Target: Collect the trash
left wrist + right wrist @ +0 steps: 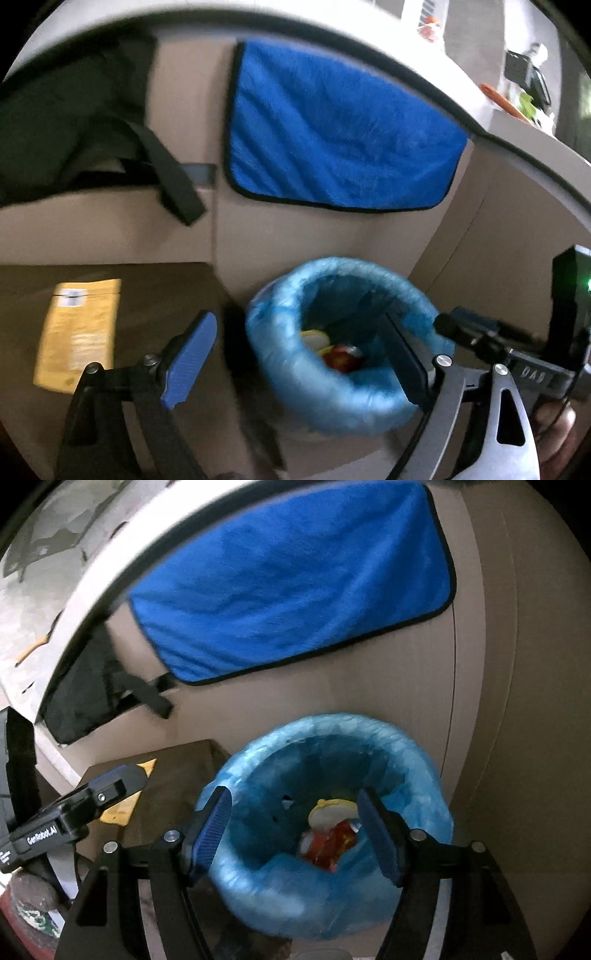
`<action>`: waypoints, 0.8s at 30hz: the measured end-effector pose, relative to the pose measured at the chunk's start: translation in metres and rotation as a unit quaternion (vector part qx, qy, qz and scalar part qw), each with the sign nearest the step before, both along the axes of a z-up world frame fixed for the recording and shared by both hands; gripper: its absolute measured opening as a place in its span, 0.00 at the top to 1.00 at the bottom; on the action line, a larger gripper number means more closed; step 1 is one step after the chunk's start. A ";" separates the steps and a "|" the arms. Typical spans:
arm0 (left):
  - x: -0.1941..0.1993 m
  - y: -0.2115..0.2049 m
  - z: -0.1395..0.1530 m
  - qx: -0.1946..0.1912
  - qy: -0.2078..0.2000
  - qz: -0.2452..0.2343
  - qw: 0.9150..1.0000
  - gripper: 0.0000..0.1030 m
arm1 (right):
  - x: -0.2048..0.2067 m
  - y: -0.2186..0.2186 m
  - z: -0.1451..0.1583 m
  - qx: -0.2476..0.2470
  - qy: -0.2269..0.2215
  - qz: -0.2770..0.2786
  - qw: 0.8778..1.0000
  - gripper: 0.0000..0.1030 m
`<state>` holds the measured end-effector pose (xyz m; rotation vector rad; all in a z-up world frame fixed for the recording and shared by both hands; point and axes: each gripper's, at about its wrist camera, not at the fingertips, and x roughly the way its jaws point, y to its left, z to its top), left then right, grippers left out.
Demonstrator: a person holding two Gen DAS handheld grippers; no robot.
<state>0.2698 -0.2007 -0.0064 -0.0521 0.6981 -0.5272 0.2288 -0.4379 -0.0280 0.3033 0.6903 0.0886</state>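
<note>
Crinkly blue plastic bin liner (pixel 332 897), fluffy blue cloth (pixel 332 125)

Beige cabinet fronts (pixel 369 236), blue towel (pixel 332 129) hanging

The left tongs (pixel 295 354) are standing wide apart, angled downward, with nothing between the blue ribbed pads (pixel 190 360). The right tongs (pixel 295 834) are likewise standing apart and pointing downward, gripping nothing. Each tool is showing at the edge of the other's view, the two working side by side.
</note>
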 end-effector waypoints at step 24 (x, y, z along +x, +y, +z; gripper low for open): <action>-0.255 0.149 0.031 0.137 -0.116 0.157 0.971 0.14 | -0.235 0.181 0.041 -0.115 -0.104 0.037 0.987 0.19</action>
